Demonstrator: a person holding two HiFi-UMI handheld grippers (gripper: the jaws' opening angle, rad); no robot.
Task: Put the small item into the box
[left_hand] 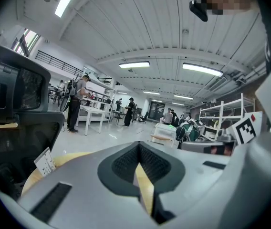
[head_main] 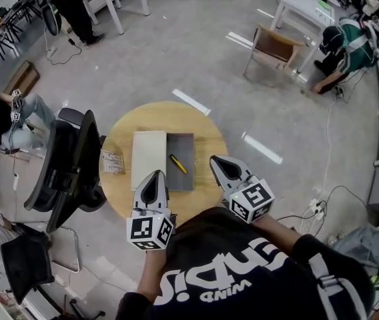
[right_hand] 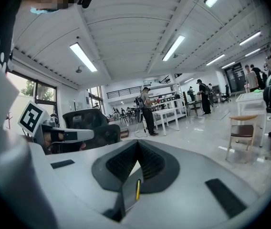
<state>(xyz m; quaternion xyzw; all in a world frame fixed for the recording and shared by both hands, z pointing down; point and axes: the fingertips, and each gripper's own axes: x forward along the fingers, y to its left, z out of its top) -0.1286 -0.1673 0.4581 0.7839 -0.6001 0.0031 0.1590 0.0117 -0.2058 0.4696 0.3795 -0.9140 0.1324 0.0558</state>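
Since the slim yellow stick (head_main: 178, 164) lay in the flat grey box (head_main: 187, 145), I held my left gripper (head_main: 155, 179) and right gripper (head_main: 217, 163) near, closed and empty.

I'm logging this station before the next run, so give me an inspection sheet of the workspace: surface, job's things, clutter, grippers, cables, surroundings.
Surface: round wooden table, bare wood around the box.
Job's things: open box, a grey half with a pale half lying beside it; the yellow small item lies in the grey half.
Clutter: one printed card at the table's left edge.
Grippers: left gripper and right gripper both shut, holding nothing, at the table's near edge.
Cables: cable on the floor to the right.
Surroundings: black office chair beside the table's left; wooden chair and people farther off.
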